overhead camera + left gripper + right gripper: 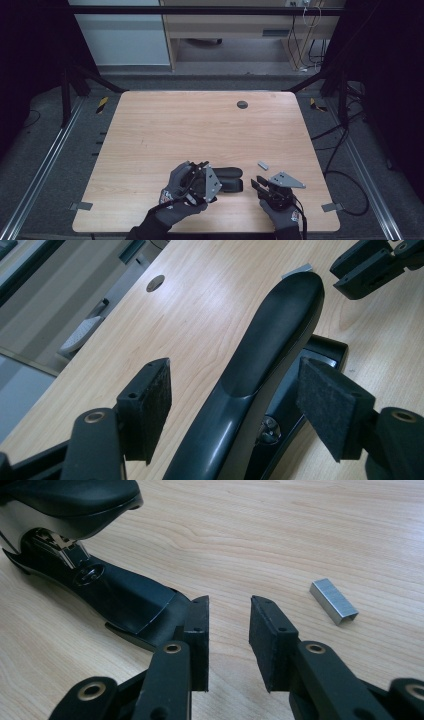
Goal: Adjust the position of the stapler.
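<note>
The black stapler lies near the front edge of the worktop, between the two hands. The left claw straddles it: both pads stand clear on either side of the stapler's top arm, which is lifted off the base, so this claw is open and nothing is pinched. In the high view the left hand tilts its claw over the stapler's left end. The right claw rests low just beside the stapler's base, jaws apart with bare wood between them, gripping nothing. Its left pad sits right against the tip of the base; whether they touch, I can't tell. A small strip of staples lies on the wood just right of that claw, apart from the stapler.
</note>
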`<state>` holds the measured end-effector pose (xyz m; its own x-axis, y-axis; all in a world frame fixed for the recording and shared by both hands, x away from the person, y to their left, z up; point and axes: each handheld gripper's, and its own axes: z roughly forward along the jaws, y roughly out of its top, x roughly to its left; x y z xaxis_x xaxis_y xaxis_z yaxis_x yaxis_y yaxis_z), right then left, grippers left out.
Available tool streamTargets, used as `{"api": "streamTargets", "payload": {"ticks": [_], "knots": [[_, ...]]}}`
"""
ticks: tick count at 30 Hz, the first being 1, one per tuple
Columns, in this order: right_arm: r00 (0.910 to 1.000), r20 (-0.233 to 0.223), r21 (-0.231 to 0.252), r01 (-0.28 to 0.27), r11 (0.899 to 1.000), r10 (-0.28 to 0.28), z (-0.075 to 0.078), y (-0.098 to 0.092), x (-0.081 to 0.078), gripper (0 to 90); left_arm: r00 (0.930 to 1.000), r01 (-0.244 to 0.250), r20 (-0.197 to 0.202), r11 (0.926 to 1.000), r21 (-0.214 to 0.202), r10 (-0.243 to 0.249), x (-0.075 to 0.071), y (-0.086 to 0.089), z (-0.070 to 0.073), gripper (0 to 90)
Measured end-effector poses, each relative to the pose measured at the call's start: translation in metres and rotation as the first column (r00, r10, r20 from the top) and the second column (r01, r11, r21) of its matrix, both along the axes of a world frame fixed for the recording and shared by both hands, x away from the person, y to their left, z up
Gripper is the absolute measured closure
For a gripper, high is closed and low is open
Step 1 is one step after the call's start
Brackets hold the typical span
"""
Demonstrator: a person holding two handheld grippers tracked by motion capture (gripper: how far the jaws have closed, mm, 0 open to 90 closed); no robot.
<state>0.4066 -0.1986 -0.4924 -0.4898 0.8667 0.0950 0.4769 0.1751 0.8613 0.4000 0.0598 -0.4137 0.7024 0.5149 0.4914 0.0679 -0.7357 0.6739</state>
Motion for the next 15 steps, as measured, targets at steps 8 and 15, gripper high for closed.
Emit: {"api": "streamTargets", "payload": {"ticks": [8, 15], "knots": [[0.9999, 0.001, -0.002, 0.011, 1.0, -0.011, 0.0, -0.005, 0.0, 70.2, 0.9999, 0.014, -0.001, 0.9995, 0.027, -0.014, 0.002, -0.012, -0.002, 30.6], [0.9998, 0.001, -0.003, 0.019, 1.0, -0.019, 0.0, -0.009, -0.001, 70.6, 0.9998, 0.019, -0.011, 0.9984, 0.052, -0.019, 0.006, -0.019, -0.008, 31.3]]}}
